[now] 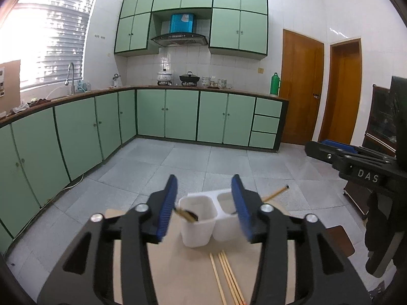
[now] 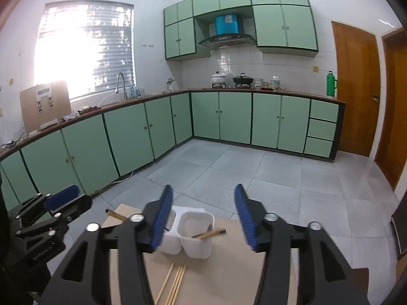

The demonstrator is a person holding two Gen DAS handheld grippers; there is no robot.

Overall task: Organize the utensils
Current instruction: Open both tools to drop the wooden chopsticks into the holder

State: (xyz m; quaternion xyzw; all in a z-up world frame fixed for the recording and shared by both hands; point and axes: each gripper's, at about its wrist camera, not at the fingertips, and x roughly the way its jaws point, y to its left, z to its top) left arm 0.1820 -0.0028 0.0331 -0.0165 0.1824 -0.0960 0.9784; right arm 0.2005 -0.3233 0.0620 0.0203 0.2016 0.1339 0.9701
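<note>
A white two-cup utensil holder (image 1: 197,225) (image 2: 195,236) stands on a small beige table (image 1: 183,274) (image 2: 223,279). One chopstick with a dark tip leans out of the left cup (image 1: 187,214) (image 2: 115,214). Another leans out of the right cup (image 1: 276,193) (image 2: 209,233). Several loose wooden chopsticks (image 1: 227,277) (image 2: 174,280) lie on the table just in front of the holder. My left gripper (image 1: 204,203) is open and empty, above and behind the holder. My right gripper (image 2: 202,211) is open and empty too. Each gripper shows at the edge of the other's view.
Green base cabinets (image 1: 178,113) run along the left and far walls, with a sink tap (image 1: 71,76) and pots on the counter. Grey tiled floor (image 1: 203,162) lies beyond the table. Brown doors (image 1: 302,86) and dark furniture (image 1: 381,117) stand at the right.
</note>
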